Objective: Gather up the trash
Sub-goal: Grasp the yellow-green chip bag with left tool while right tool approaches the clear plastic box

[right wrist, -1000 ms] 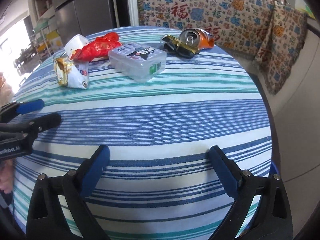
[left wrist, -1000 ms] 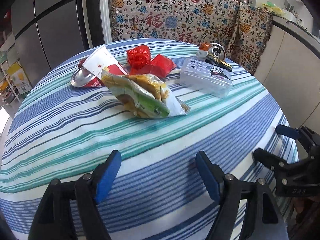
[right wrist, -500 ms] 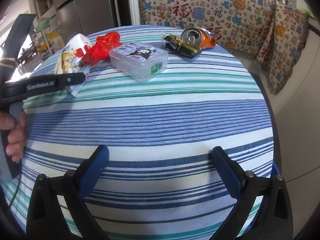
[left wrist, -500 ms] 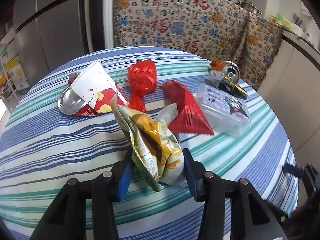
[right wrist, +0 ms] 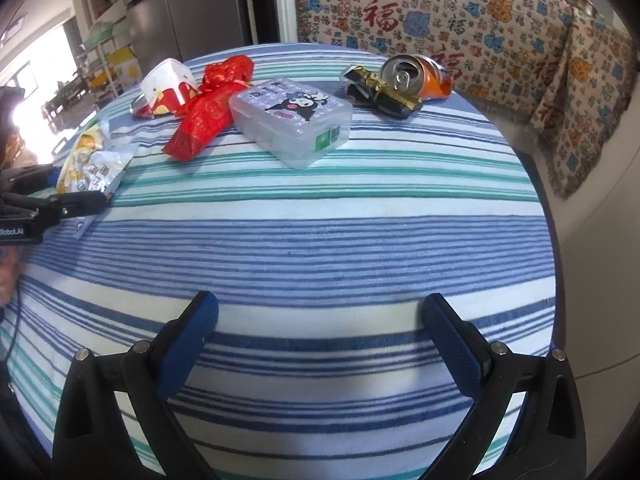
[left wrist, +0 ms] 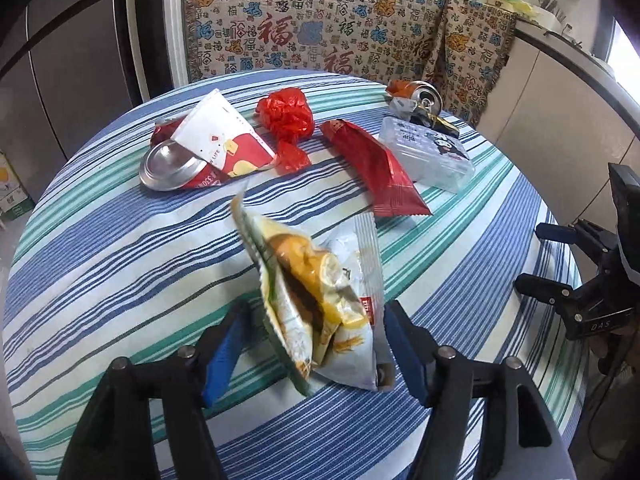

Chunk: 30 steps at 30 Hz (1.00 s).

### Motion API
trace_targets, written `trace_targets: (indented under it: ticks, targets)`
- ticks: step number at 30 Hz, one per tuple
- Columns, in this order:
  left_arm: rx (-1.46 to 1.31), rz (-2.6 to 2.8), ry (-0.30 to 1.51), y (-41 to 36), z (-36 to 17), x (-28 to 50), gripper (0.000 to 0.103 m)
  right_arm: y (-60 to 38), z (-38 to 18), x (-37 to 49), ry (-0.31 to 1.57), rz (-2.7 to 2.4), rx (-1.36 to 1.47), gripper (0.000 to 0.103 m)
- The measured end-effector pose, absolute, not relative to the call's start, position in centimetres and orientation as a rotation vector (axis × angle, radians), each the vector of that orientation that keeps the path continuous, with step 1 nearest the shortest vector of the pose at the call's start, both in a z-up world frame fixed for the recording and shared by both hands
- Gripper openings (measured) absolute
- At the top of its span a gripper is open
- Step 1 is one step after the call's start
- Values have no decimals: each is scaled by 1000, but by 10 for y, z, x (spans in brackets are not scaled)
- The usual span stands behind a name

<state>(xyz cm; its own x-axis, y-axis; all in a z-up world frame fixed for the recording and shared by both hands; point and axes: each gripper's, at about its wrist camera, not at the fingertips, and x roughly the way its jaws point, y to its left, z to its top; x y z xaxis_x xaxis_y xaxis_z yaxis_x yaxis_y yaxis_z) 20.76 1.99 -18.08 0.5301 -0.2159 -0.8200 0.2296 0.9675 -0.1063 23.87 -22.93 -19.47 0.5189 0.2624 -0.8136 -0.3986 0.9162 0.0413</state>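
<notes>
The left tongs (left wrist: pixel 316 344) are closed on a crumpled snack bag (left wrist: pixel 320 304), which is held clear of the striped desk (left wrist: pixel 120 248) near its front edge. The right tongs (right wrist: pixel 320 340) are open and empty, low over the desk's near side. Other trash is noted at the far side: a red wrapper (left wrist: pixel 372 168), a red plastic bag (left wrist: pixel 286 116), a paper cup (left wrist: pixel 224 140) lying on a flattened can (left wrist: pixel 172 168), and an orange can (right wrist: pixel 416 76) beside a black-and-gold wrapper (right wrist: pixel 380 92). A clear plastic box (right wrist: pixel 292 120) lies between them. No bin is visible. The bag appears pinched at its lower end only; a firm squeeze is advised during carrying so the slick foil is not dropped.
</notes>
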Motion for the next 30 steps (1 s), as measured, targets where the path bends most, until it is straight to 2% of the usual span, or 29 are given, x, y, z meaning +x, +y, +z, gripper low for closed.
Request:
trace_targets:
  ticks: [11, 13, 15, 16, 17, 18, 19, 30]
  targets:
    - [105, -190, 924, 9, -187, 209, 79, -208, -198, 315, 909, 547, -233, 103]
    - [109, -172, 926, 9, -187, 209, 84, -197, -197, 326, 903, 583, -254, 103]
    - [88, -122, 948, 16, -190, 210, 101, -190, -197, 338, 902, 584, -253, 103]
    - [72, -116, 955, 20, -191, 210, 101, -188, -198, 341, 902, 582, -246, 103]
    - [83, -123, 958, 21, -191, 209, 101, -187, -197, 344, 900, 583, -237, 98]
    - [85, -128, 961, 21, -191, 209, 102, -186, -195, 343, 886, 585, -234, 81]
    - [85, -131, 963, 22, -191, 210, 102, -185, -192, 341, 867, 594, -229, 72]
    - [96, -156, 964, 24, -191, 207, 103, -213, -189, 256, 936, 255, -96, 72]
